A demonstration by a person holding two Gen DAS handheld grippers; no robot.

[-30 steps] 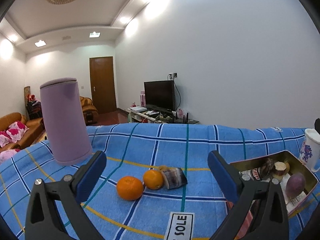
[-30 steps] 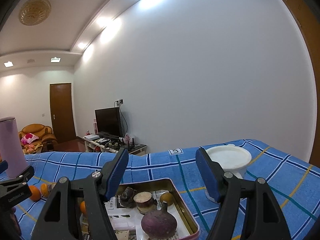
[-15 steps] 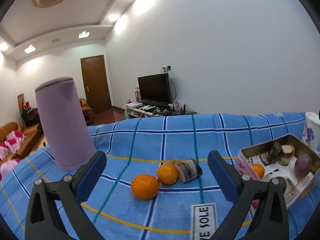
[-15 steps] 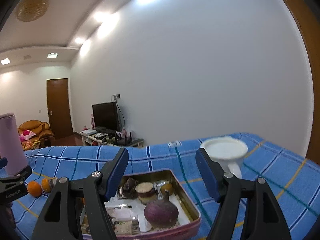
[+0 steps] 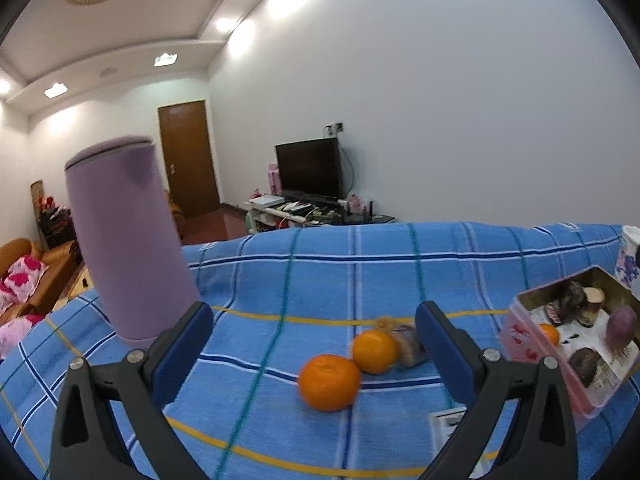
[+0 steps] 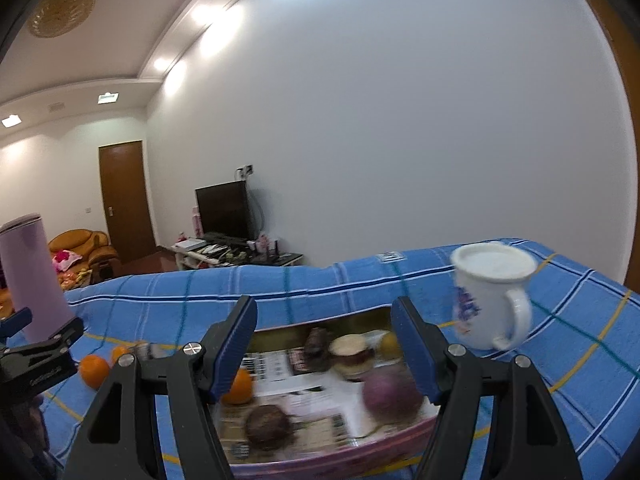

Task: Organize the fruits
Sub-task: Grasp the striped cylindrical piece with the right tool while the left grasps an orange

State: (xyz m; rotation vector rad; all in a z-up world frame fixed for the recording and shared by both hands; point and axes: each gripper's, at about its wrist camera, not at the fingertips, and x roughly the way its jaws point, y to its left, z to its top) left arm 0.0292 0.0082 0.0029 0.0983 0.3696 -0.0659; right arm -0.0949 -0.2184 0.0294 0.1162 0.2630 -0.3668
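Two oranges lie on the blue checked cloth, the nearer orange (image 5: 329, 376) touching the farther orange (image 5: 374, 350); a small wrapped item (image 5: 408, 344) sits just behind them. My left gripper (image 5: 313, 312) hovers open just short of them, nothing between its fingers. An open tin box (image 5: 524, 340) at the right holds an orange (image 5: 550, 334), a purple round fruit (image 5: 620, 326) and dark pieces. In the right wrist view my right gripper (image 6: 324, 308) hangs open over the near side of the tin box (image 6: 320, 460), above its orange (image 6: 238, 386) and purple fruit (image 6: 390, 394).
A tall lilac cylinder (image 5: 128, 248) stands at the back left of the cloth. A white flowered mug (image 6: 492, 296) stands right of the tin. The left gripper's frame (image 6: 36, 352) shows at the left edge of the right wrist view, next to the loose oranges (image 6: 94, 370).
Both grippers have drifted forward and slightly down. The oranges now sit larger and further right in the left view; the tin fills more of the right view. Jaws unchanged.
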